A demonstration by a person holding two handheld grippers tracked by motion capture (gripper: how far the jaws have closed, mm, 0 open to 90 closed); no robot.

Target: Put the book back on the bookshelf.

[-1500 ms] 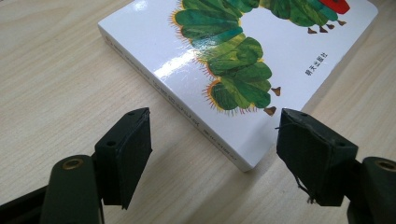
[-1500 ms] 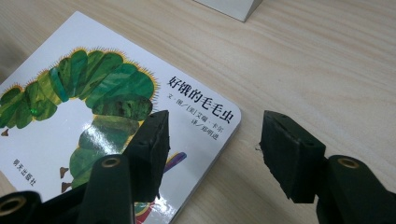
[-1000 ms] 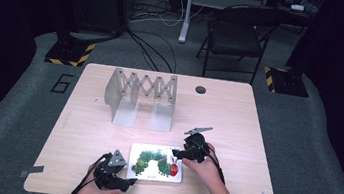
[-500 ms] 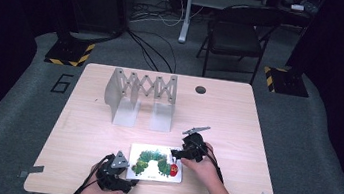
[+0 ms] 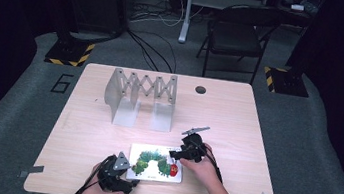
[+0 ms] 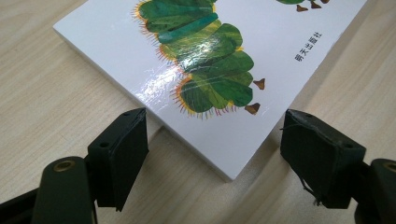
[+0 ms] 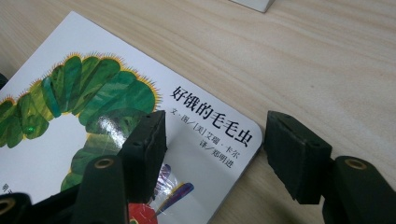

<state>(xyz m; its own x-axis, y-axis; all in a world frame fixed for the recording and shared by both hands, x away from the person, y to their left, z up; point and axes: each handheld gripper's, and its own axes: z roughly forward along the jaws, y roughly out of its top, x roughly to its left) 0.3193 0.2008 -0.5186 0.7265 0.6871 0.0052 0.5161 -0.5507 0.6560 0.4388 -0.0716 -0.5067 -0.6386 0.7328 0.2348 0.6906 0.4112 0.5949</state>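
We see a glossy book (image 6: pixel 205 74) whose smooth white cover throws back the light, lying on a matt bench (image 5: pixel 237 121) of pale wood grain. Our jaws look like matt black rubber. The rack (image 5: pixel 141 95) seems dull grey metal.

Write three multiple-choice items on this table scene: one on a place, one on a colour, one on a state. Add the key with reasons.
1. Where does the book lie on the table?
A. near edge, between the grippers
B. far edge, by the hole
C. inside the rack

2. What colour is the caterpillar's body on the cover?
A. blue
B. green
C. orange

3. How do the left gripper jaws stand?
A. clamped on the book
B. apart, straddling a corner of the book
C. shut on nothing

Key: A, it lies close to the person, well short of the grey rack; B, green segments fill the cover; B, both pads stand clear of the corner.
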